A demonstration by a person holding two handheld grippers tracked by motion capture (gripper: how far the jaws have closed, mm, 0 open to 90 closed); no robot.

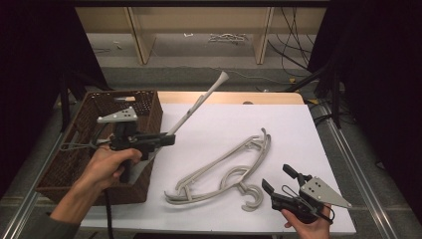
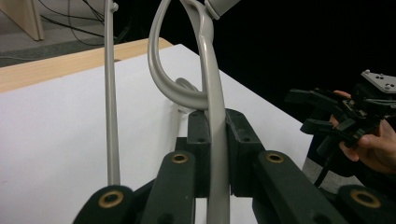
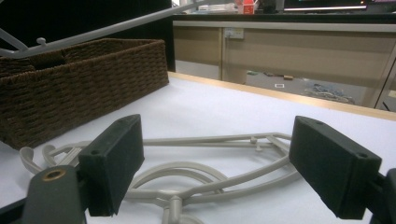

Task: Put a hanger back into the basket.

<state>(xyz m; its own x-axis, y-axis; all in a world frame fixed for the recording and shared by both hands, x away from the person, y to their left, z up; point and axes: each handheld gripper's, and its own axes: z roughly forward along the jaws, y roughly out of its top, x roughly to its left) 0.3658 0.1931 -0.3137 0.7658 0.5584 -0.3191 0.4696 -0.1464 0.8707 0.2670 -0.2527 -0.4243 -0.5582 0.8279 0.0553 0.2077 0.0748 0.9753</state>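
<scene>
In the high view, the left hand (image 1: 110, 167) comes up from the lower left and holds the left gripper (image 1: 166, 140) about level over the right rim of the wicker basket (image 1: 74, 159), jaws aimed toward the frame's right. They pinch a grey hanger (image 1: 199, 105) that slants up to the upper middle of the frame, clear of the white tabletop (image 1: 298, 129). At lower right, the right hand (image 1: 308, 226) holds the right gripper (image 1: 278, 181) low, pointing up-left, its jaws spread. Just left of it, at centre, a heap of grey hangers (image 1: 224, 169) lies on the white surface.

The left gripper view gives the grip close up: the two black pads (image 2: 200, 140) press against the held hanger's bar (image 2: 215, 135) from both sides at lower centre, and its curved hook loops above them. A thin rail of the same hanger runs upright at left. The other hand and its gripper sit at the right edge.

The right gripper view looks low across the table: its wide-apart pads (image 3: 114, 158) frame the lying hangers (image 3: 196, 172), touching none. The basket fills the upper left, and the lifted hanger's bar crosses above it.
</scene>
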